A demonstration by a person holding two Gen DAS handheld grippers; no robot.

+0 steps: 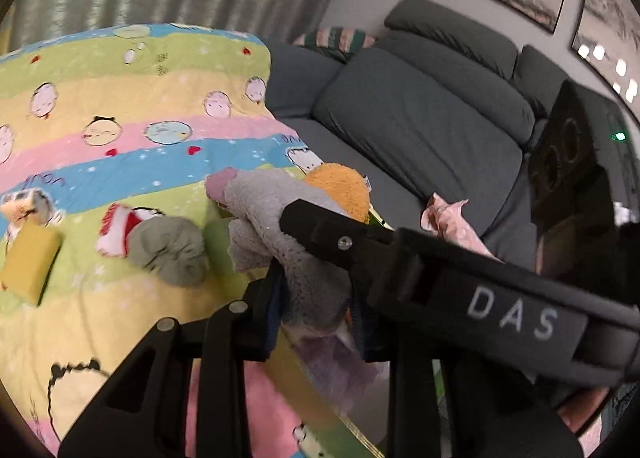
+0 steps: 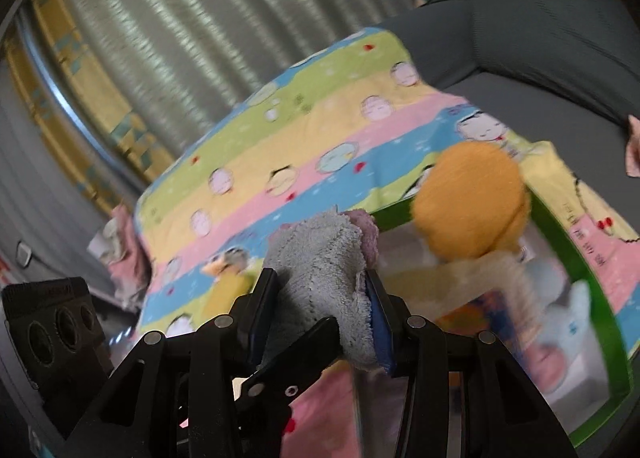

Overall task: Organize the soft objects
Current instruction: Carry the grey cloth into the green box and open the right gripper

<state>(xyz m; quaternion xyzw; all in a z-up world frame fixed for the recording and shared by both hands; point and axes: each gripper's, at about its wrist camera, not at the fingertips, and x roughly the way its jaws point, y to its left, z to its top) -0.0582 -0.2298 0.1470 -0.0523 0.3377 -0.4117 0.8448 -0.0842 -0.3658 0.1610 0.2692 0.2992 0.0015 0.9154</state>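
A grey fluffy cloth (image 1: 280,217) with a mauve edge is held up between both grippers. In the left wrist view my left gripper (image 1: 316,298) is shut on its lower part, and a finger (image 1: 340,242) of the right gripper lies across it from the right. In the right wrist view my right gripper (image 2: 320,294) is shut on the same grey cloth (image 2: 320,258). A round orange plush (image 2: 472,197) sits just behind it, over a clear box with a green rim (image 2: 560,225). The orange plush (image 1: 340,185) also shows past the cloth in the left wrist view.
A striped cartoon blanket (image 1: 120,105) covers the surface. On it lie a yellow sponge (image 1: 28,262), a grey-green rolled cloth (image 1: 170,254) and a red-and-white soft item (image 1: 116,234). A grey sofa (image 1: 420,117) carries a pink cloth (image 1: 452,221). A pale blue toy (image 2: 572,314) lies in the box.
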